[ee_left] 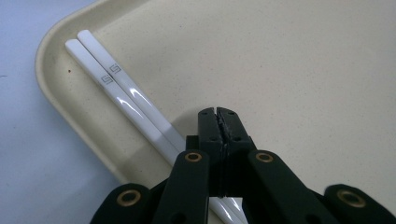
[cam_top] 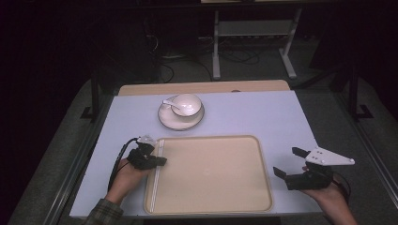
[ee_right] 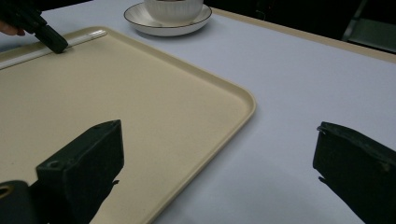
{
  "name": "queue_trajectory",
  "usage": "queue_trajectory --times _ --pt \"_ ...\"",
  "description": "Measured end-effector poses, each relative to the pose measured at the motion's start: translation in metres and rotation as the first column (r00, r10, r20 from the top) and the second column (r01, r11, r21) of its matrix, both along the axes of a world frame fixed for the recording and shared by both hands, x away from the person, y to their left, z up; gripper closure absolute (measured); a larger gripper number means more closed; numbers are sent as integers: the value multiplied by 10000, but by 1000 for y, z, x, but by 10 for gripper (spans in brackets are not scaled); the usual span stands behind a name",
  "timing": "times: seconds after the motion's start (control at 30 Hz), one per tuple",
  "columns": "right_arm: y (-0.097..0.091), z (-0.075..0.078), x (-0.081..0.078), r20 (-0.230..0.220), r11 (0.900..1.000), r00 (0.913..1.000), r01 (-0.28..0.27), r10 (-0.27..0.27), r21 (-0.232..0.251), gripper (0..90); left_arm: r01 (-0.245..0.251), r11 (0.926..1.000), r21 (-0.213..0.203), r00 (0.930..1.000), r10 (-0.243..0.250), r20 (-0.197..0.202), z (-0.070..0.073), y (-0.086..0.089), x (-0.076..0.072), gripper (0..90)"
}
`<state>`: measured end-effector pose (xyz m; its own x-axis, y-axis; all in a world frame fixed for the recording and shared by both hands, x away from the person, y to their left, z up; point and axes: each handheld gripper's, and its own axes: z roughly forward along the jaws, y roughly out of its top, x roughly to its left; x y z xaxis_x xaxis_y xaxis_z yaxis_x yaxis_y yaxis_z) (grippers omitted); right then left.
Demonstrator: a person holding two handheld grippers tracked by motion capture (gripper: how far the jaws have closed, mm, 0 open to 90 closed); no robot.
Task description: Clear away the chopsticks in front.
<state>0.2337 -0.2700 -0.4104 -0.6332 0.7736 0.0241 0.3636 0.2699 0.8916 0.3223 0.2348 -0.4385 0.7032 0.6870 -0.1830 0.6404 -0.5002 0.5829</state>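
Observation:
A pair of white chopsticks (cam_top: 158,159) (ee_left: 126,98) (ee_right: 86,36) lies side by side along the left inner rim of a beige tray (cam_top: 211,137) (ee_left: 303,70) (ee_right: 140,93). My left gripper (cam_top: 162,161) (ee_left: 218,112) (ee_right: 56,44) reaches over that rim, its jaws shut against each other with nothing between them. The chopsticks run underneath its body, and its tip sits right at them. My right gripper (cam_top: 287,161) (ee_right: 215,130) hovers just off the tray's right edge over the table, jaws wide open and empty.
A white bowl (cam_top: 186,104) (ee_right: 173,7) with a white spoon (cam_top: 168,102) stands on a dark-rimmed saucer (cam_top: 180,123) (ee_right: 154,23) behind the tray. The pale blue table top (cam_top: 263,112) ends close to the right hand.

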Motion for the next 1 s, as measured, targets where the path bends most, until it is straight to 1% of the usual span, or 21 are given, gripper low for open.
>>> queue_trajectory --times 0.1,0.17,0.2,0.27,0.43,0.47,0.5,0.53,0.6,0.63,0.7,0.9,0.93,1.0 --pt "0 0 0 -11 10000 10000 -15 15 -12 15 47 10000 2 10000 -47 13 0 -1 0 872" --pt "0 0 0 -14 10000 10000 -18 18 -12 15 63 9999 -122 10000 -63 32 2 -1 1 864" --pt "1 0 0 -10 10000 10000 -18 18 -23 15 62 9997 -248 9999 -59 139 4 -1 2 840" --pt "1 0 1 -13 10000 10000 -17 17 -34 15 86 9993 -367 9995 -74 313 8 -2 3 804" --pt "1 0 1 -4 10000 10000 -15 15 -47 15 216 9990 -379 9988 -199 442 10 -2 5 700" --pt "1 0 1 -21 10000 10000 -8 7 -46 15 194 9991 -369 9985 -175 528 12 -1 6 680" --pt "1 0 1 -21 10000 10000 -8 7 -46 15 194 9991 -369 9985 -175 528 12 -1 6 660" --pt "1 -1 1 -36 10000 10000 -7 7 -26 15 100 9992 -387 9978 -74 664 13 0 7 629" --pt "0 -1 1 -33 10000 10000 -6 6 -22 15 36 9989 -469 9967 2 814 16 3 8 607" --pt "0 -1 1 -29 10000 10000 -6 6 -16 15 36 9989 -469 9967 2 814 16 3 8 594" --pt "0 0 1 -20 10000 10000 -10 10 -11 15 4 9989 -472 9955 41 946 19 5 10 582" --pt "0 -1 1 -33 10000 10000 -2 2 -6 15 50 9984 -558 9950 6 1002 22 7 14 527" --pt "0 0 1 -34 10000 10000 18 -18 8 15 10 9976 -697 9944 64 1050 24 9 18 511" --pt "0 0 1 -35 10000 10000 36 -36 3 15 -39 9965 -834 9928 138 1186 26 11 22 478"
